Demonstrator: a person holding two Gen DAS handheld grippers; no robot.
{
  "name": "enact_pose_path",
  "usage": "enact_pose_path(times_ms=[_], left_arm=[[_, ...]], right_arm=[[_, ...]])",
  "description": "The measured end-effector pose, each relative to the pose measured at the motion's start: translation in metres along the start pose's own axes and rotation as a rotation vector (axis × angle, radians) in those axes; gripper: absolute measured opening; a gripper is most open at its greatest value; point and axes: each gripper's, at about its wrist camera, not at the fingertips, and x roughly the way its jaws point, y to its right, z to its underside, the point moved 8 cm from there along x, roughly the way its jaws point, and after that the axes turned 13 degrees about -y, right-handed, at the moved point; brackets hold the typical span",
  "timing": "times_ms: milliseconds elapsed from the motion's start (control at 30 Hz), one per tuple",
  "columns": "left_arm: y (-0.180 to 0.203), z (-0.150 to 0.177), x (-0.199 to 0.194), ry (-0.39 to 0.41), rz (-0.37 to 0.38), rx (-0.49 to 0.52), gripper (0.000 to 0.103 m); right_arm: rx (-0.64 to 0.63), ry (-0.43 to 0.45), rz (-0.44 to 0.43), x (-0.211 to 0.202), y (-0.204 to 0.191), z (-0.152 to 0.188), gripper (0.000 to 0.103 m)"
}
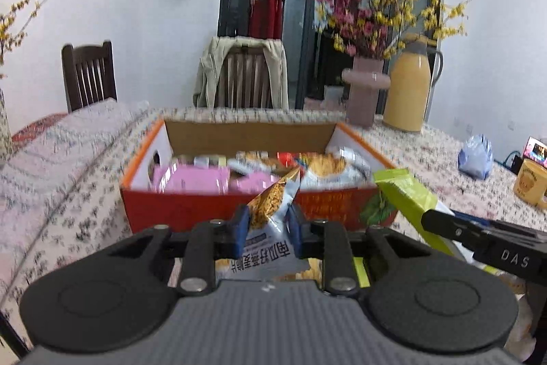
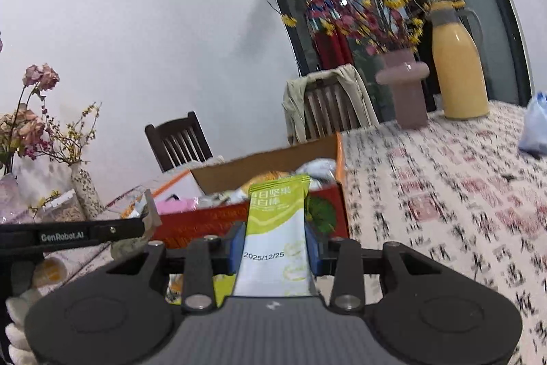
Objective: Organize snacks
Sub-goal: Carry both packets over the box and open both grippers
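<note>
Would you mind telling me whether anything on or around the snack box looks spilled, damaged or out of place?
Nothing stands out. The orange box sits upright on the table with its packets inside. The left gripper holds a golden snack packet and the right gripper a green packet, both apparently intact. Motion blur hides fine detail.
</note>
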Motion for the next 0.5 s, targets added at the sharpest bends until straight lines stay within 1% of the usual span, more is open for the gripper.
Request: enact_pose_path(times_ms=[167, 333, 433, 500], left_arm=[[-0.005, -0.028, -0.005, 0.058, -0.023, -0.008, 0.025], [-0.010, -0.059, -0.001, 0.110, -0.051, -0.012, 0.025], [-0.016, -0.073, 0.008, 0.120, -0.066, -0.022, 0.025], [-0.021, -0.080, 0.020, 0.109, -0.075, -0.029, 0.025]], right_arm=[[-0.028, 0.036, 0.002, 0.007, -0.009, -0.025, 0.036], [-0.039, 0.058, 0.024, 0.028, -0.011, -0.059, 0.036], [-0.031, 0.061, 0.037, 0.043, -0.010, -0.079, 0.036], [-0.029, 0.060, 0.046, 0.054, -0.010, -0.091, 0.036]])
